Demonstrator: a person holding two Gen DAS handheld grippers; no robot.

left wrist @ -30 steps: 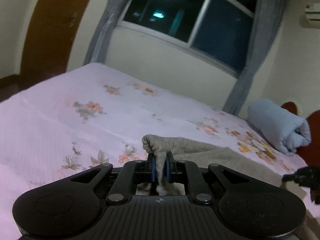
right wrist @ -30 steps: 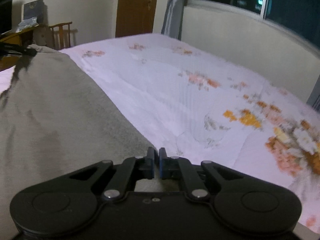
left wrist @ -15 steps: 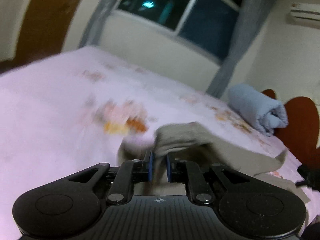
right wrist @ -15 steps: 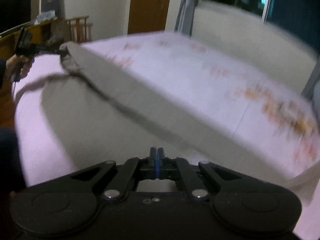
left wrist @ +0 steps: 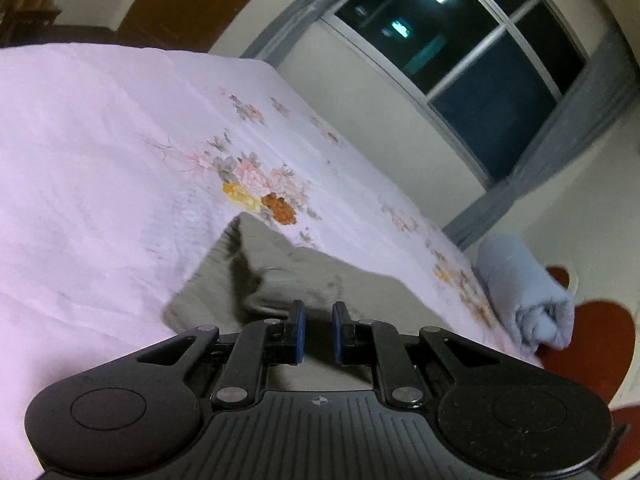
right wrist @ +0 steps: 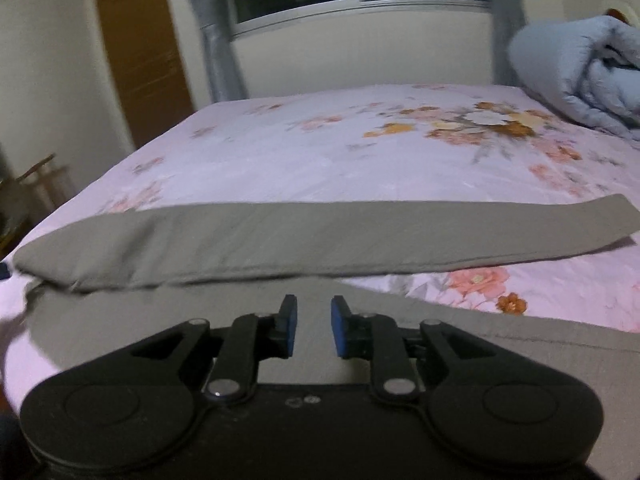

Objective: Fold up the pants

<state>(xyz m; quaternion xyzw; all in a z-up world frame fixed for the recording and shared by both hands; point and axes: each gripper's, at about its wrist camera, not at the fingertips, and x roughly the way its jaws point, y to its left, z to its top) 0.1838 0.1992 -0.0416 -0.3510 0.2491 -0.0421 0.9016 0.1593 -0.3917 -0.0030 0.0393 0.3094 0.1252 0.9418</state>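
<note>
The grey pants (right wrist: pixel 320 236) lie on the pink flowered bed sheet (right wrist: pixel 320 152). One long band of them runs straight across the bed, and a nearer layer spreads under my right gripper (right wrist: pixel 312 320). Its jaws are opening, with nothing pinched between them. In the left wrist view the pants' end (left wrist: pixel 320 276) lies flat with a small raised fold just beyond my left gripper (left wrist: pixel 318 320). That gripper's pads stand apart over the cloth, and nothing is clamped between them.
A rolled light-blue blanket (left wrist: pixel 520 292) (right wrist: pixel 580 72) rests at the head of the bed by a red-brown headboard (left wrist: pixel 592 344). A window with grey curtains (left wrist: pixel 480 60) is behind the bed. A wooden door (right wrist: pixel 140 60) and a chair (right wrist: pixel 40 176) stand beyond the foot.
The pants were held up, stretched between both shut grippers. They have been swung across and laid down on the bed, and both grippers have let go.
</note>
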